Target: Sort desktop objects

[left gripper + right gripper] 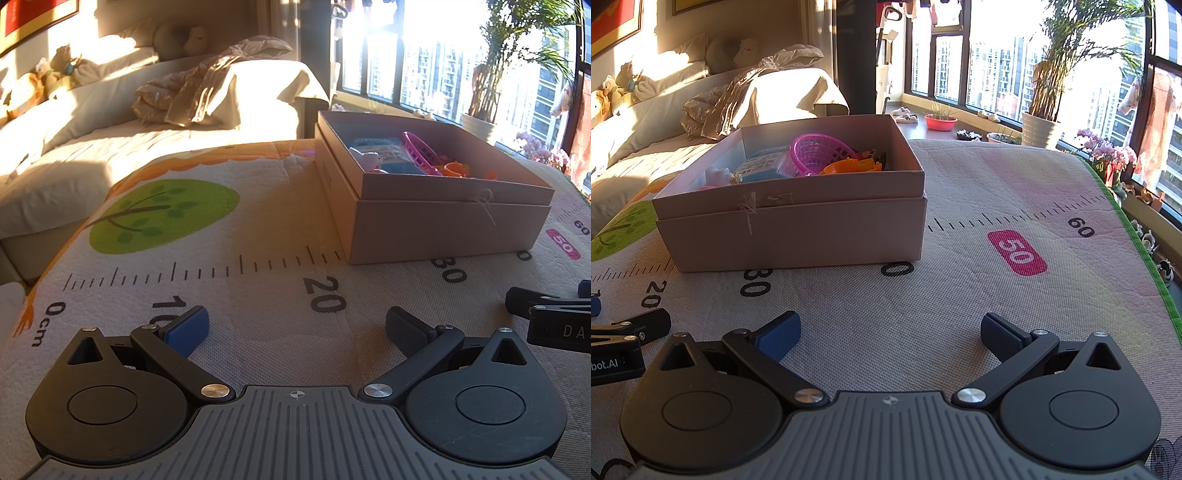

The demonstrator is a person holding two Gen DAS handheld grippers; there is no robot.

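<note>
— Grippers: how are they held?
— Left gripper point(297, 330) and right gripper point(890, 332) are spread apart, nothing clasped.
— And the toys?
— A pink plastic basket point(816, 153) is seen inside the beige cardboard box point(798, 236) on the worktop point(960, 314).

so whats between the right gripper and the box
Nothing: only bare mat with its printed ruler numbers lies between the open right gripper and the cardboard box. The right wrist view shows it.

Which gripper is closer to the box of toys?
Probably the right gripper: in its view the box stands nearly straight ahead. For the left gripper the box sits off to the right. Both are open and empty.
</note>
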